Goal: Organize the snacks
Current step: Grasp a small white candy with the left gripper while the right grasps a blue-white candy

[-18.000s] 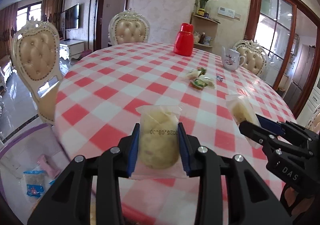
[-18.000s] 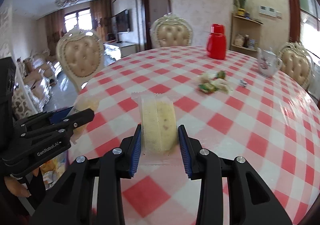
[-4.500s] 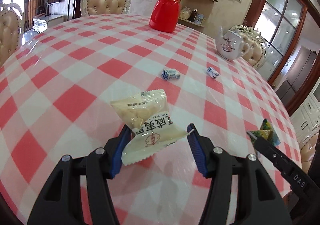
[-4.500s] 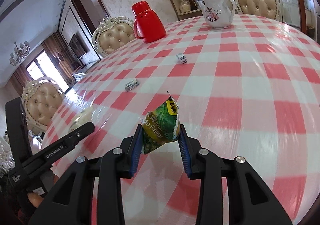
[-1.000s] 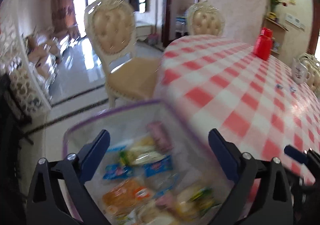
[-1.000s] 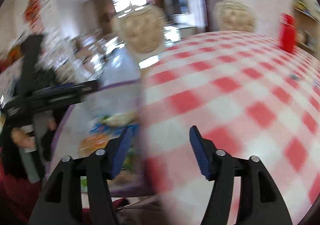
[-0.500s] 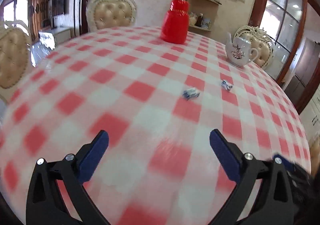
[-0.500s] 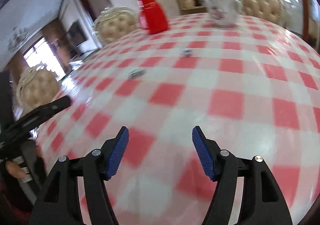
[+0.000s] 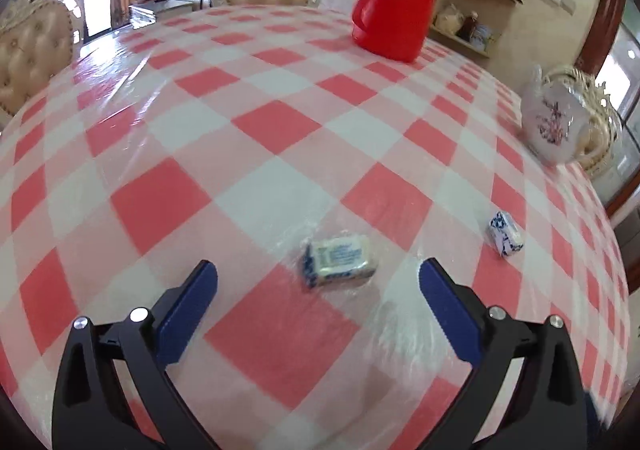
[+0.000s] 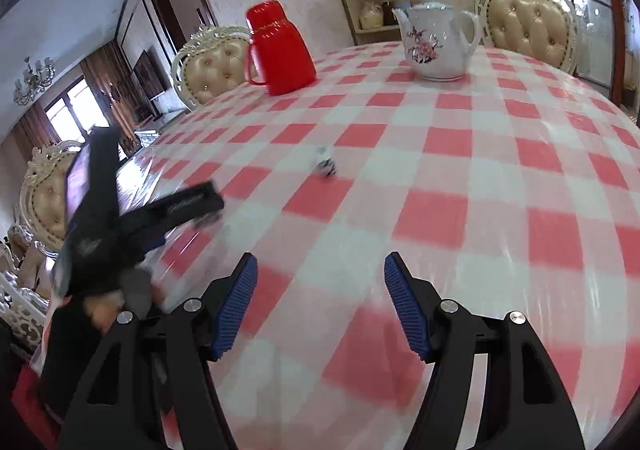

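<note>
Both grippers have been brought closer over the worktop (image 9: 276, 121); left gripper (image 9: 318, 282) and right gripper (image 10: 320, 282) fingers are spread wide, nothing gripped, a wrapped candy (image 9: 340, 261) just ahead.

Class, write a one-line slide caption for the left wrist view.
Open left gripper approaches a wrapped candy on the checked tablecloth.

left tongs (image 9: 318, 282): black arms, blue ribbed pads, silver screws | right tongs (image 10: 320, 300): same build

Two small blue-white wrapped snacks (image 9: 339, 258), well apart
</note>
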`<state>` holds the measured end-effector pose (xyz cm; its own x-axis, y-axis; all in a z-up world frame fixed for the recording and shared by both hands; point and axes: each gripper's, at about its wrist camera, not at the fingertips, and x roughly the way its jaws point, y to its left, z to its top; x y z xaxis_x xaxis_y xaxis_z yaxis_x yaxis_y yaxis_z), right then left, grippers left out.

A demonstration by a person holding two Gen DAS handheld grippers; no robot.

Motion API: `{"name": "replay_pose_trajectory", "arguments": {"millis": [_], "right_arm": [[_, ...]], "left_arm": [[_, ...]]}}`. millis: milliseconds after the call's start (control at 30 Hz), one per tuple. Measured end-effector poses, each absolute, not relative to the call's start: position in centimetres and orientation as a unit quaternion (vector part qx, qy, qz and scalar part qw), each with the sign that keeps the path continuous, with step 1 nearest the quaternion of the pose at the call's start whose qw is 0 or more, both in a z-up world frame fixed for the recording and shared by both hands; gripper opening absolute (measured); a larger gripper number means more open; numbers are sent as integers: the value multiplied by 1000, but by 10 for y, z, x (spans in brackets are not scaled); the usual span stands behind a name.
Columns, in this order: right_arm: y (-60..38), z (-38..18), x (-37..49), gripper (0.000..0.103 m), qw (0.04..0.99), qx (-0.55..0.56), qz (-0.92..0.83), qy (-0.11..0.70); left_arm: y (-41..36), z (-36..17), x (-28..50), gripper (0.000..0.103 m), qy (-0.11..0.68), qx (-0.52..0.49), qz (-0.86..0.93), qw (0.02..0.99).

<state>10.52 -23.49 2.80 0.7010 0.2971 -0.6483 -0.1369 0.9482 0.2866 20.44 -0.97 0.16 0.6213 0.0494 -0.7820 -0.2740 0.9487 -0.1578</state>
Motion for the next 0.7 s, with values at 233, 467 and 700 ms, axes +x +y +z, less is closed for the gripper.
{"name": "replay_pose_trajectory", "arguments": {"millis": [233,467,700], "right_arm": [[-217,11,202,65,906,54,109,405],[-185,2,258,59,894,28,116,431],[-183,10,226,14,905,-2,108,411]], "left_arm": [[-6,2,215,41,432,-62,91,895],[-5,3,216,38,431,-57,61,899],[-6,4,214,38,428,-67,32,901]]}}
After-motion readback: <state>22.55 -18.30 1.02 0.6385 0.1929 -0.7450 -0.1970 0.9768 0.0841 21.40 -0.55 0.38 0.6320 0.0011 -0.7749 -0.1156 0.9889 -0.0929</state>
